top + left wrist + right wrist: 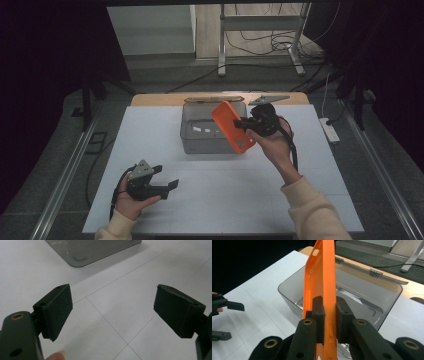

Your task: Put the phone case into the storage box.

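An orange phone case hangs tilted over the right end of a clear plastic box. My right gripper is shut on the case's edge. In the right gripper view both black pads clamp the case on either side, above the box. My left gripper rests low near the table's front left, open, with nothing between its pads. Its view looks across the white table toward the box's corner.
The white table top spreads around the box. The box's open lid lies behind it on a wooden strip. A power strip lies off the table's right edge. A metal stand and cables are on the floor beyond.
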### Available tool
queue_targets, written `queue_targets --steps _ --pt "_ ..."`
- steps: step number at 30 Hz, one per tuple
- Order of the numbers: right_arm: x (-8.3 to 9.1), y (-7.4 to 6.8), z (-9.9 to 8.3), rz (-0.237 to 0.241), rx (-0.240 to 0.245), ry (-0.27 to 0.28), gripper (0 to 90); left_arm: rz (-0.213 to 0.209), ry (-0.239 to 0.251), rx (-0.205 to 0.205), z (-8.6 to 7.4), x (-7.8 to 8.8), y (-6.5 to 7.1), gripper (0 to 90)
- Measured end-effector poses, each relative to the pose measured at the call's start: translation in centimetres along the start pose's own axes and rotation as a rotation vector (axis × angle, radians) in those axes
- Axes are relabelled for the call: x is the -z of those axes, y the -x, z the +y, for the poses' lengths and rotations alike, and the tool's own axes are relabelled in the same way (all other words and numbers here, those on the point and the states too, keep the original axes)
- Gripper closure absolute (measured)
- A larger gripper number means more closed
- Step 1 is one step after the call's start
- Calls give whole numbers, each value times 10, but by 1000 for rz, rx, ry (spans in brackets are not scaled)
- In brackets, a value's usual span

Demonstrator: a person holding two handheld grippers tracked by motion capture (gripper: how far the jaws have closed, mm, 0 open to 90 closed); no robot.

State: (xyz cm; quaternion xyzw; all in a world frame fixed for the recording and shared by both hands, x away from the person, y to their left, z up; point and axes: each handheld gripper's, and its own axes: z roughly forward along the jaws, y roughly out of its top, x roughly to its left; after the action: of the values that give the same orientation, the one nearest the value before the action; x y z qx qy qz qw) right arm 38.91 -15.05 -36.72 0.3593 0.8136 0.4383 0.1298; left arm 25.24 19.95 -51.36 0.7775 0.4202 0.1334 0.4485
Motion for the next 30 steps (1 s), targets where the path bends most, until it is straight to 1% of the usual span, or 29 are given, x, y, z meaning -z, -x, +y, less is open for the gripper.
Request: queue_targets --steps 8,13,17,25,30 --pt "-4 4 8 -36 -25 1 800 -2 -2 -3 0 0 0 157" --pt "-8 6 13 -61 -26 -2 799 -2 -1 -3 0 0 0 157" --pt "-11 7 16 -74 -37 -3 799 -3 2 -1 0 1 0 157" --pt "-16 16 21 -106 -69 0 799 -3 1 -3 0 0 0 158" --pt "-20 19 25 -130 -67 -2 799 -3 2 -2 0 1 0 158"
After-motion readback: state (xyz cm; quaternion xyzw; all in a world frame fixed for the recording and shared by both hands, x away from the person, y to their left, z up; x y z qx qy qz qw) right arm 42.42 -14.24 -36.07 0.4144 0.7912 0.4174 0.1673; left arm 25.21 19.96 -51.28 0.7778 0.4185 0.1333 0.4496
